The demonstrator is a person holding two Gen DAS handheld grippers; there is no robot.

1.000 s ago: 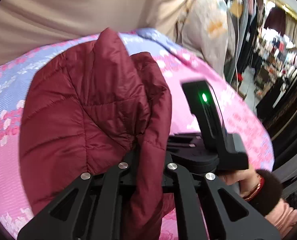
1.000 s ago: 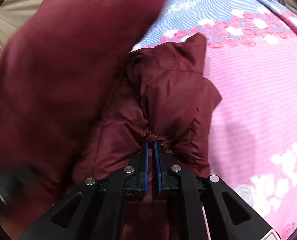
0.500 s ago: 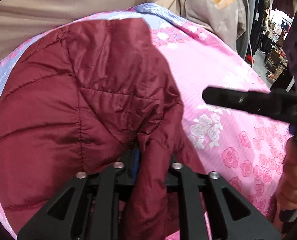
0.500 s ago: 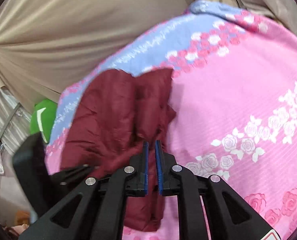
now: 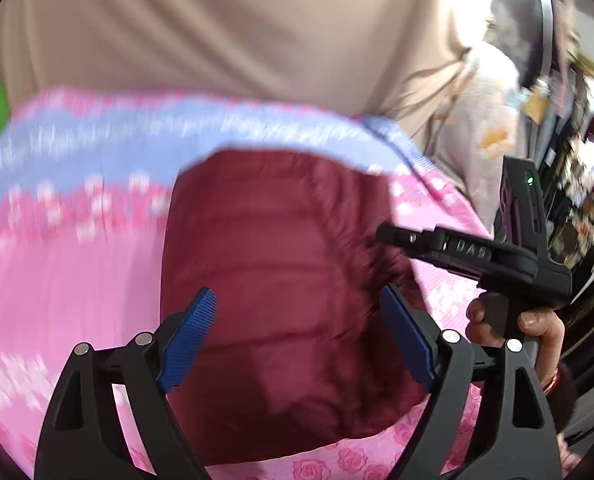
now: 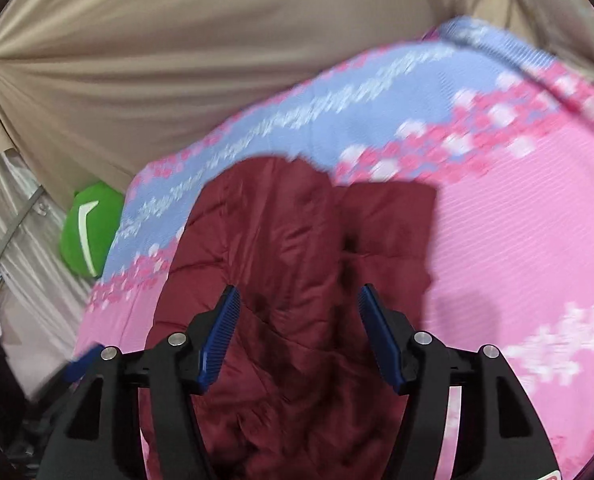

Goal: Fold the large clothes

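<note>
A dark red quilted jacket lies folded in a compact block on a pink and blue flowered bedspread. My left gripper is open above the jacket's near part, holding nothing. In the left wrist view the right gripper shows from the side over the jacket's right edge, held by a hand. In the right wrist view the jacket lies below my right gripper, which is open and empty. The bedspread spreads to the right.
A beige curtain hangs behind the bed. A green plush thing sits at the bed's far left corner. Hanging clothes and shop racks stand to the right of the bed.
Both grippers have opened and let go of the jacket, which now lies flat and folded. Both have drawn back a little from it.
</note>
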